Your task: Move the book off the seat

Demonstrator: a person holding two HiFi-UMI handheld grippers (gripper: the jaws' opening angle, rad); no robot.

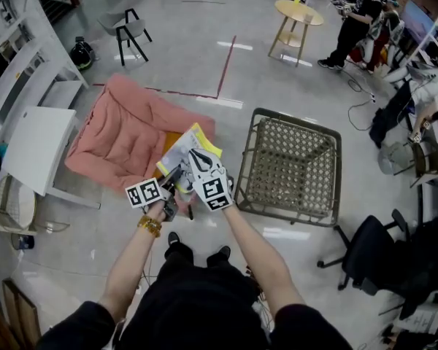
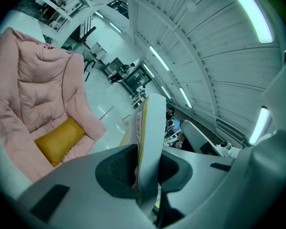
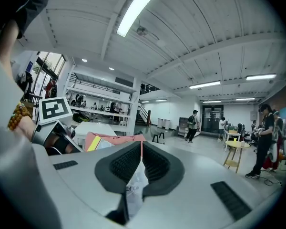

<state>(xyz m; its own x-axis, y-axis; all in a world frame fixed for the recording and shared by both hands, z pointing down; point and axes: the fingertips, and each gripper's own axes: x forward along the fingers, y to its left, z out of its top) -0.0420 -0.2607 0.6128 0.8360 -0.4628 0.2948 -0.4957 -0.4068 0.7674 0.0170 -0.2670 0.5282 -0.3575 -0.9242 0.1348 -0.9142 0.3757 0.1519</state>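
Observation:
The book (image 1: 181, 154), white-grey with a yellow edge, hangs over the front right corner of the pink padded seat (image 1: 124, 130) that lies on the floor. Both grippers hold it from my side. My left gripper (image 1: 173, 184) is shut on the book (image 2: 150, 137), which stands edge-on between its pads (image 2: 121, 168). My right gripper (image 1: 198, 165) is shut on a thin white part of the book (image 3: 133, 187), which runs through the narrow gap of its jaws. In the left gripper view a yellow pillow (image 2: 61, 141) lies on the pink seat (image 2: 33, 80).
A woven rattan chair frame (image 1: 292, 166) stands just right of the book. A white shelf unit (image 1: 36, 148) is at the left, and a black office chair (image 1: 372, 254) at the lower right. Farther off are a black chair (image 1: 131, 31), a round yellow table (image 1: 298, 13) and standing people (image 1: 358, 20).

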